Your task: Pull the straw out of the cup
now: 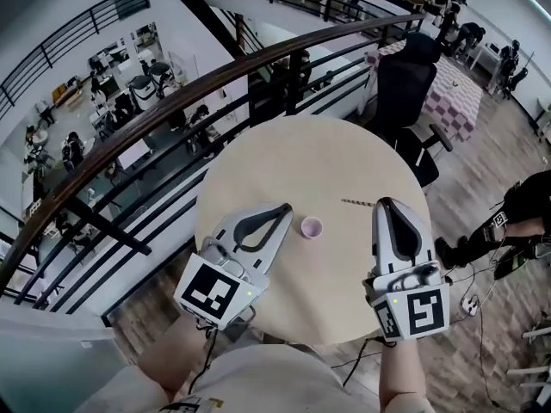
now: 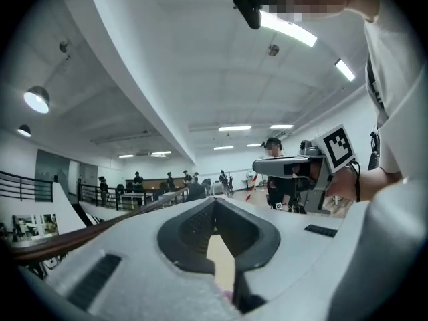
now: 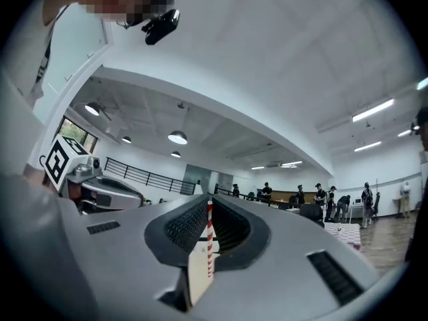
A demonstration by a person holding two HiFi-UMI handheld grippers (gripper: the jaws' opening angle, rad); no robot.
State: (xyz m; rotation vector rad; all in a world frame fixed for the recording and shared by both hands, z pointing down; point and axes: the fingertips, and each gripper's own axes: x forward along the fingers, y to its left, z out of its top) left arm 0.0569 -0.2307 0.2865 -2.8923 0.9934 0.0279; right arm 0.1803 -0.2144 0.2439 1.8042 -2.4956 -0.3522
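Note:
A small pink cup stands alone and upright on the round beige table. My right gripper hangs above the table to the cup's right, shut on one end of the red-and-white striped straw. The straw runs leftward from the tips, clear of the cup. In the right gripper view the straw runs down from the closed fingertips across the hollow. My left gripper hovers left of the cup, jaws shut with nothing between them. Through its hollow shows a sliver of the cup.
A dark railing curves past the table's far-left side, with a lower floor and people beyond it. A black office chair stands behind the table. Cables lie on the wooden floor at right, near a person's leg.

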